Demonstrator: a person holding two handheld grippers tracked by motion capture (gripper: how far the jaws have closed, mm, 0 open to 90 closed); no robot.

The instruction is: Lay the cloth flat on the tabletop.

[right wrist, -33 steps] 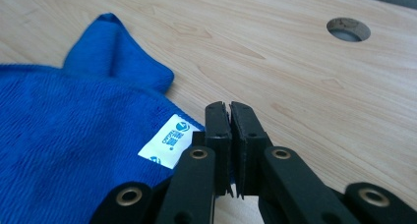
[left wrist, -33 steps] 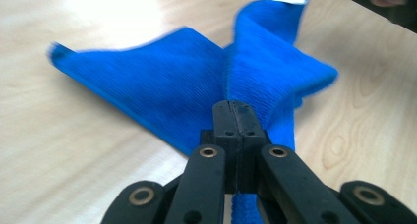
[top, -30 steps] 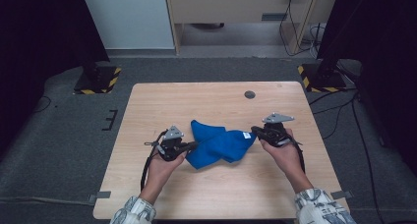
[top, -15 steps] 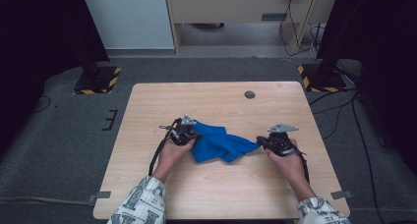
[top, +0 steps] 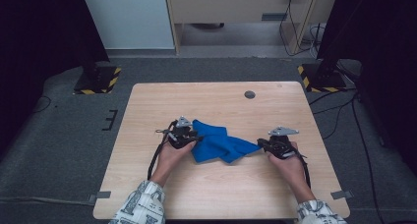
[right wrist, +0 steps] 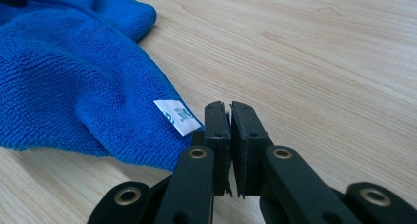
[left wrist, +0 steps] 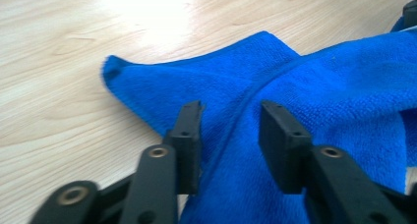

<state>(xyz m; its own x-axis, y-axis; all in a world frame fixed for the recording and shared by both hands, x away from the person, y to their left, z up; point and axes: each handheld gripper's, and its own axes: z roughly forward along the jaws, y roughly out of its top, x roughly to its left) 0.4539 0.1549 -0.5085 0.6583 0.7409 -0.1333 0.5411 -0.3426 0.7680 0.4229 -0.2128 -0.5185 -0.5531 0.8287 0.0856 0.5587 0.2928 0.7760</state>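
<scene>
A blue microfibre cloth [top: 221,144] lies crumpled on the wooden table [top: 196,101] between both hands. My left gripper [top: 195,136] is at the cloth's left end. In the left gripper view its jaws have just been opening, and the left gripper [left wrist: 231,113] now stands open over a seam of the cloth [left wrist: 319,86], pads clear of the fabric. My right gripper [top: 260,143] is at the cloth's right corner. The right gripper view has the right gripper [right wrist: 227,108] shut on a sliver of the blue cloth [right wrist: 74,86], beside its white label [right wrist: 177,116].
A dark round grommet [top: 250,94] sits in the tabletop at the far right. Black stands with yellow-striped bases [top: 98,79] [top: 319,79] flank the table's far corners on the grey carpet. Bare wood surrounds the cloth on all sides.
The left hand has moved away from the person and a little right, carrying the cloth's left end inward. The right hand has sunk slightly toward the near edge, and the cloth lies lower.
</scene>
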